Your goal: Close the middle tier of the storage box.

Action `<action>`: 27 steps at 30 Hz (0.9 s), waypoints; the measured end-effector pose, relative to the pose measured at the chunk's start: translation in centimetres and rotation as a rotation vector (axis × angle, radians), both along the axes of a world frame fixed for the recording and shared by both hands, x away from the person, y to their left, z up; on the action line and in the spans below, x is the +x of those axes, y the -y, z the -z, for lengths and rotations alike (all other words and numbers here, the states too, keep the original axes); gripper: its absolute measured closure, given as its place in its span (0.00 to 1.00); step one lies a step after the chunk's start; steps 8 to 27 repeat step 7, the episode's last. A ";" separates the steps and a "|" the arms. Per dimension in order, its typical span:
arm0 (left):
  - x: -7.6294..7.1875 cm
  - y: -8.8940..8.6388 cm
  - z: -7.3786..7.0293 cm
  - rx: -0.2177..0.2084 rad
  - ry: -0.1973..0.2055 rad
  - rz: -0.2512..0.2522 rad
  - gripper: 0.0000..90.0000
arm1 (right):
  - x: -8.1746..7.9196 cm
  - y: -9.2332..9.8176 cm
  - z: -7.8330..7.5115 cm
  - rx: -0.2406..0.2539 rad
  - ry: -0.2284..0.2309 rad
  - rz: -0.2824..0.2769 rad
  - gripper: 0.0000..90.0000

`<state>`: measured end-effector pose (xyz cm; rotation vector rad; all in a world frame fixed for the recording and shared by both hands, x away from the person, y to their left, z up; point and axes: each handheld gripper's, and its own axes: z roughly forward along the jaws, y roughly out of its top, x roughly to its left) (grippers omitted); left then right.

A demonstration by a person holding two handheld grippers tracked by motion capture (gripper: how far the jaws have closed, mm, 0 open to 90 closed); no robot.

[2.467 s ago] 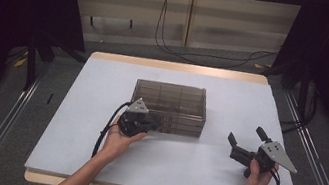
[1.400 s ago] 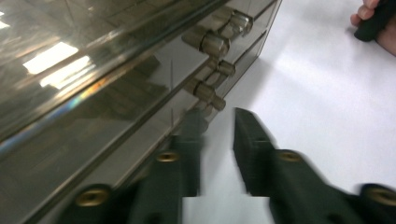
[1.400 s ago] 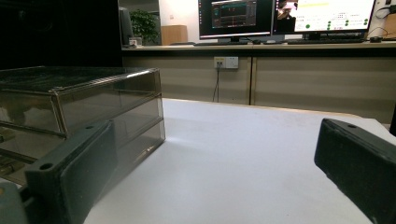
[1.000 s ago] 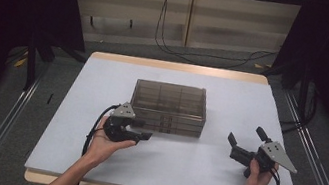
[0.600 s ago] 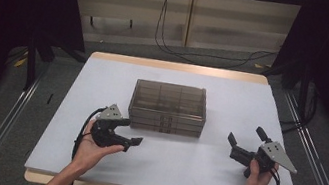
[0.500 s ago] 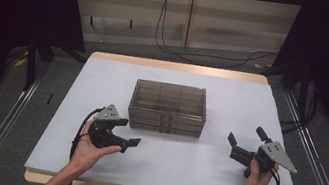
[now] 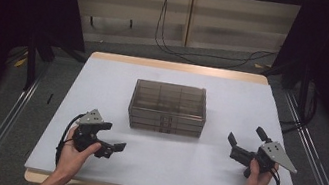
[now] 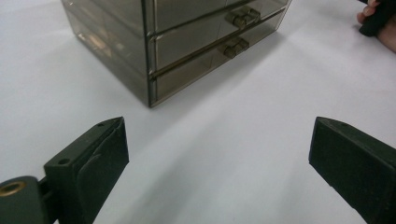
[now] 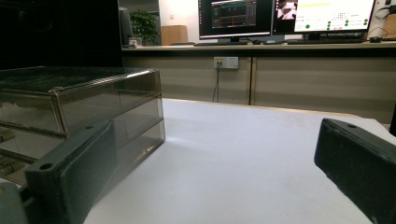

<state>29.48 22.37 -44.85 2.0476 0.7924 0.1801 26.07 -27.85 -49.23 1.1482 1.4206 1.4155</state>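
Since both grippers stand wide with nothing between the jaws, the drawer box (image 7: 168, 107) is untouched. Left gripper (image 7: 111, 148): released, box just ahead and to its left in its own view, near corner closest. Right gripper (image 7: 244, 142): released, box ahead-left, apart. Judgement: clear hard plastic, stiff, light, slick-walled, likely to slide on the white table (image 7: 201, 164); take a drawer by its small front handle (image 8: 235, 45). Count: one box, three drawers stacked, two handles seen from the left gripper, two grippers.

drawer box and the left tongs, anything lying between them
Nothing: bare white table cover runs from the open left tongs up to the drawer box in the left gripper view, and the high view agrees.
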 end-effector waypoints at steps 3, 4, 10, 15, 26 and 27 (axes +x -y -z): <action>-0.2 -1.2 0.7 0.002 0.010 -0.045 0.04 | 0.0 0.0 0.0 0.001 0.001 0.000 0.00; -0.3 -1.5 0.8 0.010 0.016 -0.051 0.05 | 0.0 0.0 0.0 0.000 0.001 0.000 0.00; -0.3 -2.0 1.1 0.040 0.023 -0.065 0.05 | 0.0 0.0 0.0 0.000 -0.001 0.002 0.00; -0.3 -2.0 1.1 0.040 0.023 -0.065 0.05 | 0.0 0.0 0.0 0.000 -0.001 0.002 0.00; -0.3 -2.0 1.1 0.040 0.023 -0.065 0.05 | 0.0 0.0 0.0 0.000 -0.001 0.002 0.00; -0.3 -2.0 1.1 0.040 0.023 -0.065 0.05 | 0.0 0.0 0.0 0.000 -0.001 0.002 0.00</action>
